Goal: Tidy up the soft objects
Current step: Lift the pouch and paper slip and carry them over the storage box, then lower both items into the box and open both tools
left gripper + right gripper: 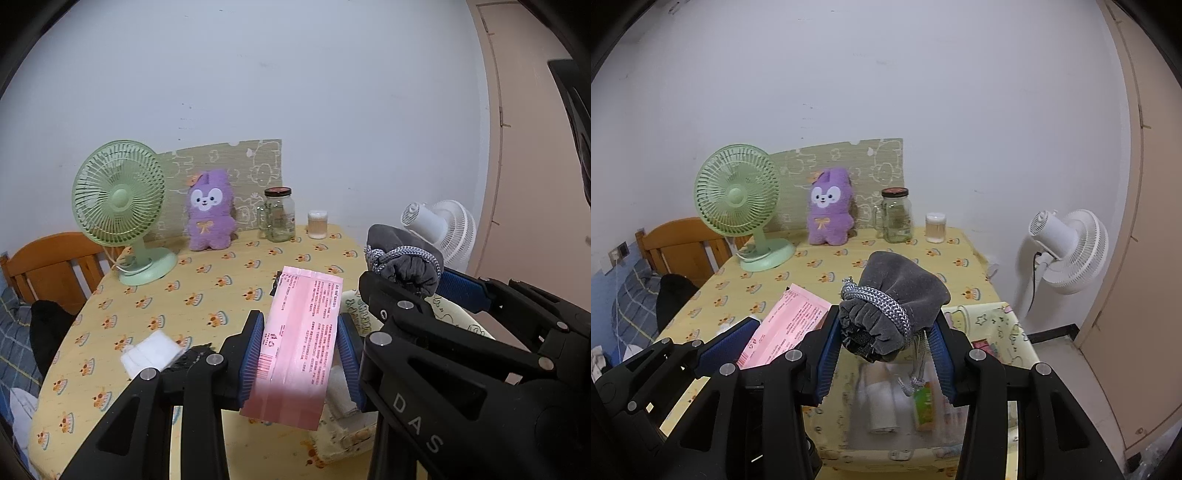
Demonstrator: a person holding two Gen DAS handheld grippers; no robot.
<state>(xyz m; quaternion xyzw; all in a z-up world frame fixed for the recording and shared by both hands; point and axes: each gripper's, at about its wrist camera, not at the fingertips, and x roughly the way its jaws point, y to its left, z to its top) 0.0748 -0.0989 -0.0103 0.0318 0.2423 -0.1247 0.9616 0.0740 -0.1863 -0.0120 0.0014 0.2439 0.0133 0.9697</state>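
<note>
From the left wrist, the left gripper [301, 354] clamps a pink packet [301, 339] above the table [207, 295]; a white cloth [151, 352] lies unsorted.

From the right wrist, the right gripper [882, 350] grips a grey pouch [897, 295] over the bin [1008, 317], seemingly part-filled.

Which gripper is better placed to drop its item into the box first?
Probably the right gripper: its grey drawstring pouch hangs over the open box, while the left gripper's pink packet is beside it.

My right gripper [884, 354] clamps a grey drawstring pouch [899, 295] above a clear bin [897, 448]. Left gripper [772, 341] holds a pink packet [786, 321] alongside.
</note>
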